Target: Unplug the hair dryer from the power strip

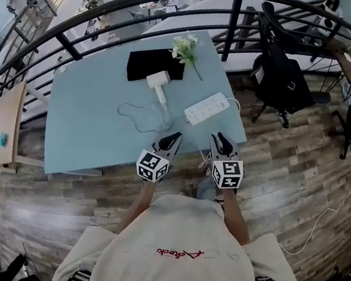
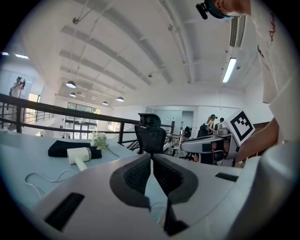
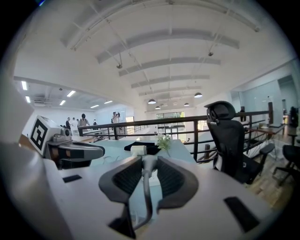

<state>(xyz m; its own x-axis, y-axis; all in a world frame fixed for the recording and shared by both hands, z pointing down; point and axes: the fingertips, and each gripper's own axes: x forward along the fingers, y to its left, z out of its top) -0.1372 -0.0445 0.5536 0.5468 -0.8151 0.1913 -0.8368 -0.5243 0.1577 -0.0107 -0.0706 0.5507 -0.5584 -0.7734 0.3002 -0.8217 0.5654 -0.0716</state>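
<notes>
The white hair dryer (image 1: 159, 83) lies on the pale blue table (image 1: 82, 126), its thin cord (image 1: 135, 114) looped at its left. The white power strip (image 1: 207, 108) lies to the right of it, and I see no plug in it. Both grippers hover over the table's near edge. My left gripper (image 1: 174, 136) points at the cord's end with its jaws together and its fingertips (image 2: 151, 159) touching. My right gripper (image 1: 217, 139) is in front of the strip. Its pads (image 3: 125, 180) clasp a grey plug (image 3: 148, 164) whose cord runs back between the jaws.
A black cloth (image 1: 155, 66) and a sprig of white flowers (image 1: 185, 46) lie at the table's far side. A black railing (image 1: 233, 20) runs behind. A black office chair (image 1: 282, 76) stands to the right, and a small wooden table (image 1: 1, 126) stands to the left.
</notes>
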